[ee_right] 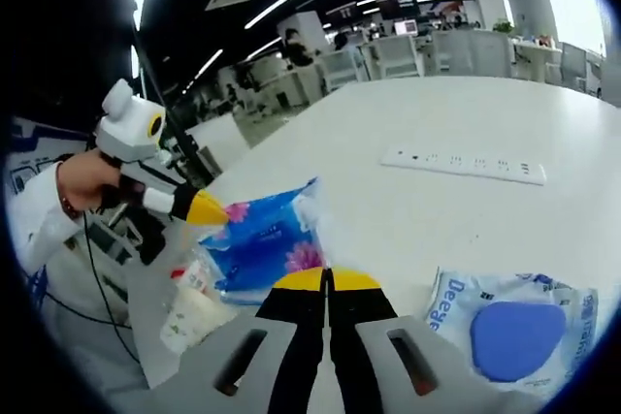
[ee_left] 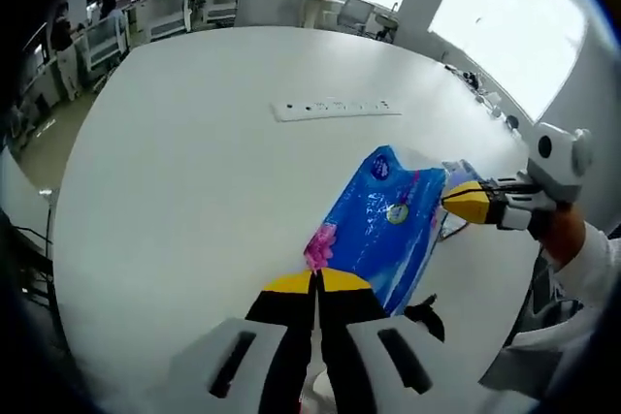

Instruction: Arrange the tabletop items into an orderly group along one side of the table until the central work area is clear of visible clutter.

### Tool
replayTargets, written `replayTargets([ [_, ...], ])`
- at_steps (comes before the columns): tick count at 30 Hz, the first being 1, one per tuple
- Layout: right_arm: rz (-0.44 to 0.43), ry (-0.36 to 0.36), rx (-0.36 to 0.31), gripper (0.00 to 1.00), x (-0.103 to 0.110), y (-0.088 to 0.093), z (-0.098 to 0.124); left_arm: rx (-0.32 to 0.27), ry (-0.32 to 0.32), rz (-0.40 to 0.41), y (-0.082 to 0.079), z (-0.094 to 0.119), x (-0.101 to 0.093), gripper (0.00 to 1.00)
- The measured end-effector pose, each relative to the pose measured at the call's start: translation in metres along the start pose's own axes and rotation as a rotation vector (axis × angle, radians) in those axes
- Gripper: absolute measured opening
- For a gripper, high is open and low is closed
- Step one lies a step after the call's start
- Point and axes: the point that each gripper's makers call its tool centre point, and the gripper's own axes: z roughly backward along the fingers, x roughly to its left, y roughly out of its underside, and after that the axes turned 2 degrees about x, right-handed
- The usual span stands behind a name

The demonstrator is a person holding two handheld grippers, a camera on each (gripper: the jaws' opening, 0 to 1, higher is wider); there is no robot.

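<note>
A blue tissue pack [ee_left: 383, 225] with pink flowers lies near the table's edge. My left gripper [ee_left: 315, 283] is shut on its pink-printed near corner. The right gripper [ee_left: 469, 203] comes in from the right, shut on the pack's opposite edge. In the right gripper view the same pack [ee_right: 264, 238] sits just beyond my right gripper [ee_right: 328, 280], whose jaws are closed on its rim. The left gripper [ee_right: 206, 208] reaches in from the left, held by a hand, touching the pack's far corner.
A white power strip [ee_left: 335, 108] [ee_right: 466, 164] lies farther in on the white table [ee_left: 194, 162]. A white wipes pack with a blue lid [ee_right: 514, 332] rests at the right. A small white bottle [ee_right: 194, 312] lies by the table edge. Office desks stand beyond.
</note>
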Motion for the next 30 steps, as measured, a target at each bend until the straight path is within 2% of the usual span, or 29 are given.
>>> replayTargets([
  [3, -0.008, 0.005, -0.019, 0.0, -0.003, -0.005, 0.011, -0.029, 0.011, -0.011, -0.011, 0.008, -0.011, 0.0],
  [11, -0.017, 0.027, -0.066, 0.0, -0.012, -0.012, 0.048, -0.049, 0.034, -0.06, -0.027, 0.014, -0.044, 0.0],
  [18, -0.047, 0.077, -0.109, 0.0, -0.029, -0.014, 0.088, -0.071, 0.079, -0.116, -0.045, 0.017, -0.086, 0.0],
  [30, -0.086, 0.173, -0.167, 0.0, -0.061, -0.009, 0.15, -0.086, 0.164, -0.203, -0.071, 0.006, -0.152, 0.0],
])
